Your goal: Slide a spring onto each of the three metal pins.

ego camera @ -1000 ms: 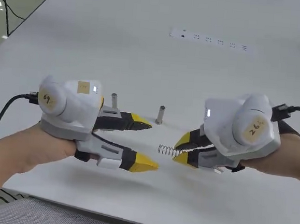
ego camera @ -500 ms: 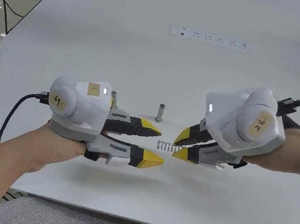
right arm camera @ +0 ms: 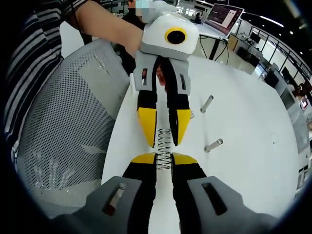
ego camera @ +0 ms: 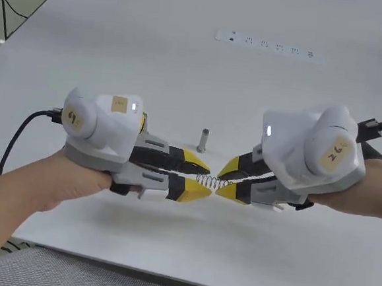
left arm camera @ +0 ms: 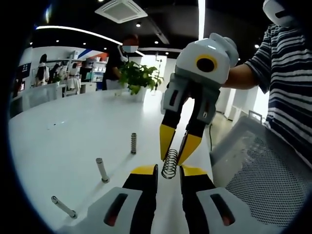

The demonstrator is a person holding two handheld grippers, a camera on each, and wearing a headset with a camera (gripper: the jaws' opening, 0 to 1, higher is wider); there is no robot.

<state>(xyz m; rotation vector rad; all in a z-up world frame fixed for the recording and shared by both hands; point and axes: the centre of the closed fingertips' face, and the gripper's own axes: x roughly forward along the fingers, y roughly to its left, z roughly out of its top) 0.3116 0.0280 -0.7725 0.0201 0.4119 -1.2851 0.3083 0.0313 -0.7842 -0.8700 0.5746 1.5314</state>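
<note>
My right gripper is shut on one end of a small steel spring, holding it level above the white table. In the right gripper view the spring runs from my right gripper towards the left one. My left gripper faces it tip to tip, jaws slightly apart around the spring's free end, left gripper still open. A bare upright metal pin stands just behind the tips. The left gripper view shows a pin wearing a coil, a bare pin and a third pin.
A white power strip lies far back on the table. A grey mesh chair sits below the table's near edge. A black cable trails from the left gripper. A person stands by a plant in the background.
The left gripper has moved right to meet the spring, and its jaws have narrowed around the free end. The right gripper has kept its hold and edged slightly left.
</note>
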